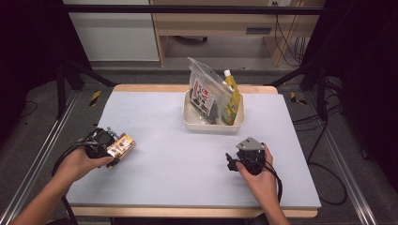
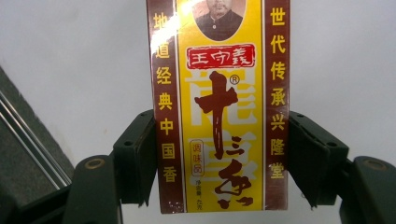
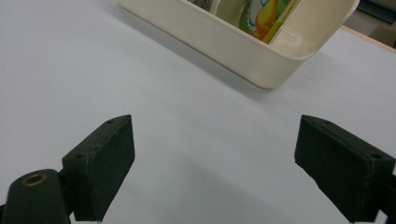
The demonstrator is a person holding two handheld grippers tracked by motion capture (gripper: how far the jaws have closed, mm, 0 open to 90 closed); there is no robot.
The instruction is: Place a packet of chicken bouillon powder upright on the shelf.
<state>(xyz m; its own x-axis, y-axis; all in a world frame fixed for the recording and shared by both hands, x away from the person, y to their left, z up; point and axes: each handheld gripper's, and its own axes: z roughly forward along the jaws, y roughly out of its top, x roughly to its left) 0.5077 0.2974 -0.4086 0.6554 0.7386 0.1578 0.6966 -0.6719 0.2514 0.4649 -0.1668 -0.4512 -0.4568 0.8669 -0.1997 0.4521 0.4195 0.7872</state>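
The left hand-held gripper (image 1: 114, 149) has its jaws clamped on something; the right hand-held gripper (image 3: 215, 163) rests with jaws spread wide, forearms entering from below.

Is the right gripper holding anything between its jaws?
No: in the right gripper view, the right gripper has its jaws wide apart over bare white table, nothing between them.

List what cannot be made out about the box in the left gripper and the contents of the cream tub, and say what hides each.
- Spice box: top edge cut off by the left gripper view's frame; print too small in the high view.
- Dark packet in the cream tub: contents hidden behind the clear pouch.
- Yellow spouted pouch: lower part hidden by the tub wall.
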